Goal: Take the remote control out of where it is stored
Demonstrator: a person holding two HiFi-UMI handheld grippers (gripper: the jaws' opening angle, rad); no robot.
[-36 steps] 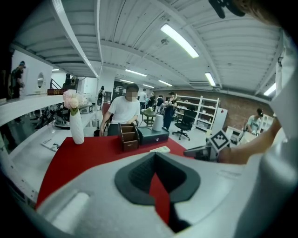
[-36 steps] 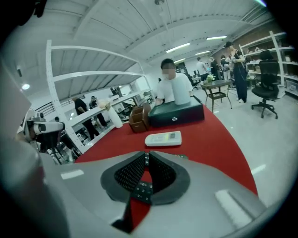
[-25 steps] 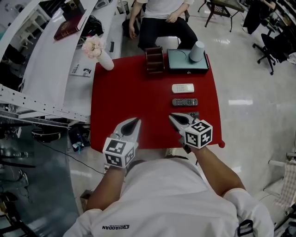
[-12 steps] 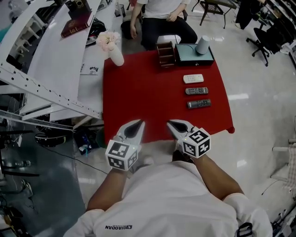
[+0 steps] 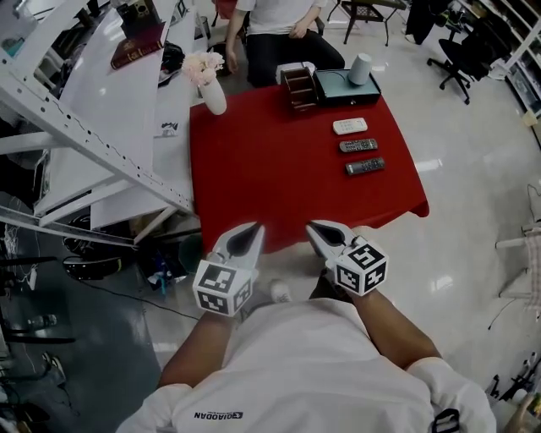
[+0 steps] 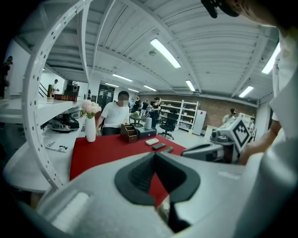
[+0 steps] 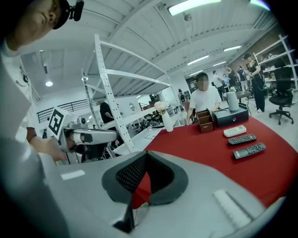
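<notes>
Three remote controls lie in a row on the red table [image 5: 270, 169]: a white one [image 5: 350, 126], a dark one [image 5: 358, 145] and another dark one [image 5: 364, 166]. The right gripper view shows them as well, white [image 7: 234, 131] and dark [image 7: 249, 150]. A brown wooden holder [image 5: 298, 88] stands at the far edge. My left gripper [image 5: 251, 228] and right gripper [image 5: 314, 227] hang side by side short of the table's near edge, over the floor. Both are shut, with nothing between the jaws. Each shows in the other's view, the right [image 6: 200, 151] and the left [image 7: 93, 136].
A dark box [image 5: 347, 86] with a grey cup [image 5: 361, 68] on it stands beside the holder. A white vase of flowers [image 5: 210, 89] is at the far left corner. A person sits behind the table [image 5: 275, 25]. White shelving [image 5: 93, 144] runs along the left.
Both grippers have drawn back from the table, from above its near edge to over the floor in front of it. The table now lies farther off. The jaws stay shut.
</notes>
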